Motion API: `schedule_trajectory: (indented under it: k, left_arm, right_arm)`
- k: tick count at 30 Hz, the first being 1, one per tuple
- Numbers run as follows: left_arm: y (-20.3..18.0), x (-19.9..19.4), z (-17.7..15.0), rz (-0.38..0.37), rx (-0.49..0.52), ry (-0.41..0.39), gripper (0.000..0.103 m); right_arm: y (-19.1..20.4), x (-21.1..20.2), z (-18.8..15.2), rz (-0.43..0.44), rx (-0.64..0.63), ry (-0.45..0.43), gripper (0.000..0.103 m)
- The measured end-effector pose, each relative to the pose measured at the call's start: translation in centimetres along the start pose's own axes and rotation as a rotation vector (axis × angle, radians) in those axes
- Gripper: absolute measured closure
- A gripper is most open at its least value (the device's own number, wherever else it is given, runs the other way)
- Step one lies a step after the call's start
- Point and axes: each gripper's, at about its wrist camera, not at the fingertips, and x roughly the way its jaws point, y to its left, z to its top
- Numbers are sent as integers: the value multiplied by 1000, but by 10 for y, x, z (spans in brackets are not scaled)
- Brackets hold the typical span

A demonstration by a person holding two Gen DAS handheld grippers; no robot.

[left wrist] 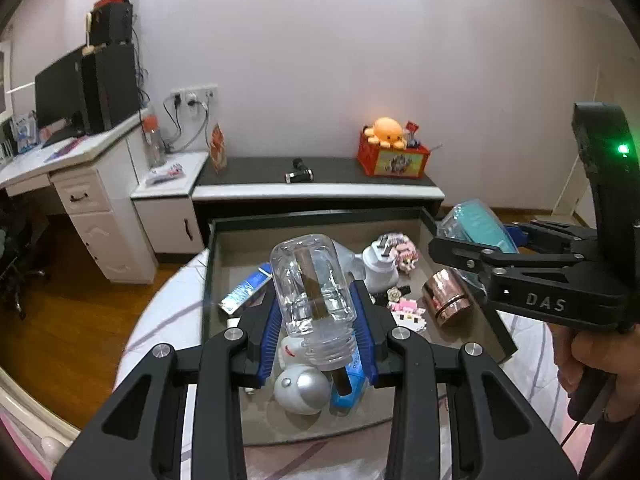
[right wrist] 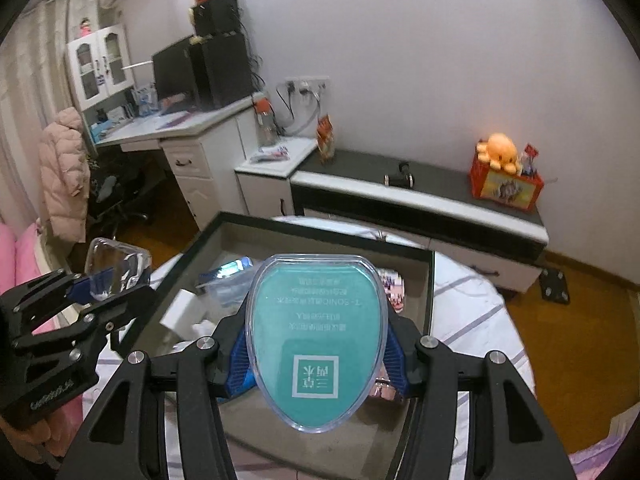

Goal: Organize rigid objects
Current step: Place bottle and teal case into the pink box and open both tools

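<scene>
At centre frame the left gripper [left wrist: 318,324] pinches the clear bottle [left wrist: 314,288], its long axis pointing up-frame over the tray [left wrist: 472,312]; the right gripper [right wrist: 316,344] clamps the teal case [right wrist: 316,336].

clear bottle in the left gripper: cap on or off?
Off. The clear bottle, clamped in the left gripper, shows bare neck threads and an open mouth facing the camera, with a brown stick poking out. No cap on it.

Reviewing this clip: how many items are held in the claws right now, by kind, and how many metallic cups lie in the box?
Clear plastic bottle, in left claw: 1
Teal clear-cased package, in right claw: 1
Copper-coloured cup, lying in the box: 1
Total: 3
</scene>
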Motion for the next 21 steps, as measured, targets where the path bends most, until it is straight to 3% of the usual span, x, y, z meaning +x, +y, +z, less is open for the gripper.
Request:
schedule_trajectory:
  k: [14,15,17,19,20,21]
  left_arm:
    - [-4,52,-18,1,7,131,66]
    - [-4,51,-19,5,7,132,61]
    - [-5,49,-20,23,6,132,18]
    - [-5,42,-23,47,7,101,1]
    - [-6,36,-24,52,13,82,0]
    - [-6,33,-24,61,21,76,0]
  right_arm:
    - [-24,61,-24,-11,72,146,48]
    - [-23,61,-25,-6,67,147,47]
    - [-19,61,-27,-8,57,159,47]
    - [-16,59,-27,-17,54,158,40]
    - [-16,58,-26,-11,57,154,34]
    - [-16,55,-26,1,69,145,19]
